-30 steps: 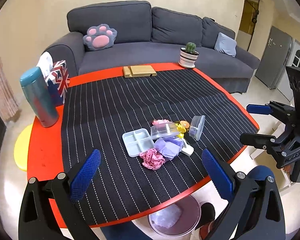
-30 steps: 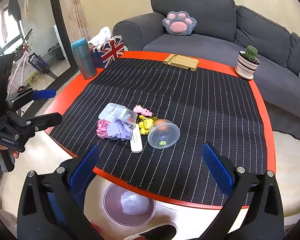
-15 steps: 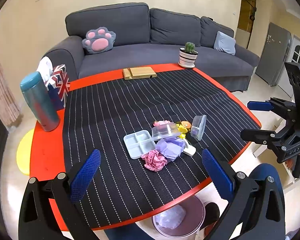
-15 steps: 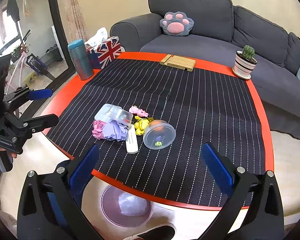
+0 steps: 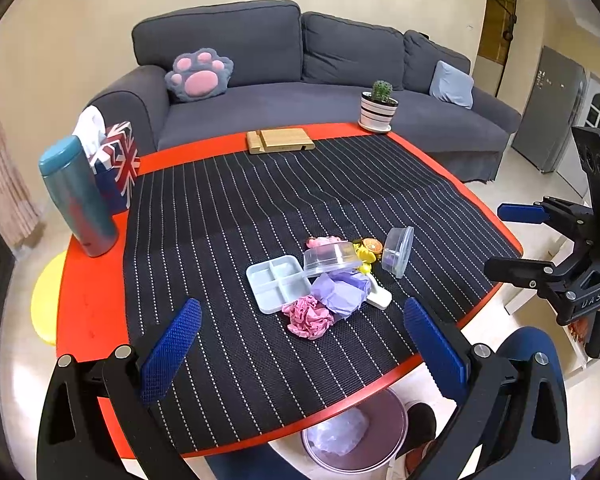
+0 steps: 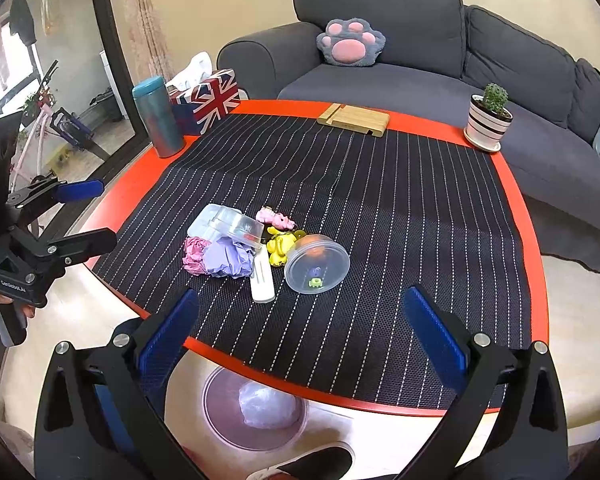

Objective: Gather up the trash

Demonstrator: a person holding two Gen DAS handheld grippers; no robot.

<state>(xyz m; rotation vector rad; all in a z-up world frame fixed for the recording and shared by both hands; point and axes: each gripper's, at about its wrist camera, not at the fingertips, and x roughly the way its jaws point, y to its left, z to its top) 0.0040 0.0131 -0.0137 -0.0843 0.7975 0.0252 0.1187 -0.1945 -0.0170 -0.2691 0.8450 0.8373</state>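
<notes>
Hovering (left wrist view): the left tool is held spread wide and empty at the lower centre of the frame, above the near part of the surface.
Trash position: the pink paper wad and the purple paper wad are seen at centre frame, touching each other, with the divided tray just beside them.
Risk, left view: the tray or the clear lidded box could be dragged along if the wide-open jaws are closed around more than the paper.
Bin: the waste bin is seen at the bottom of the frame, partly hidden under the rim of the surface; a drop released too early could be caught on that rim.
Right wrist view: the right tool is likewise fully open and holding nothing, low in the frame.
Risk, right view: the round clear tub lies on its side at centre frame and could be rolled off by a nudge; the small toys beside it might be mistaken for trash.
Tool clash: both tools are aimed at one cluster, so a collision is judged possible.
</notes>
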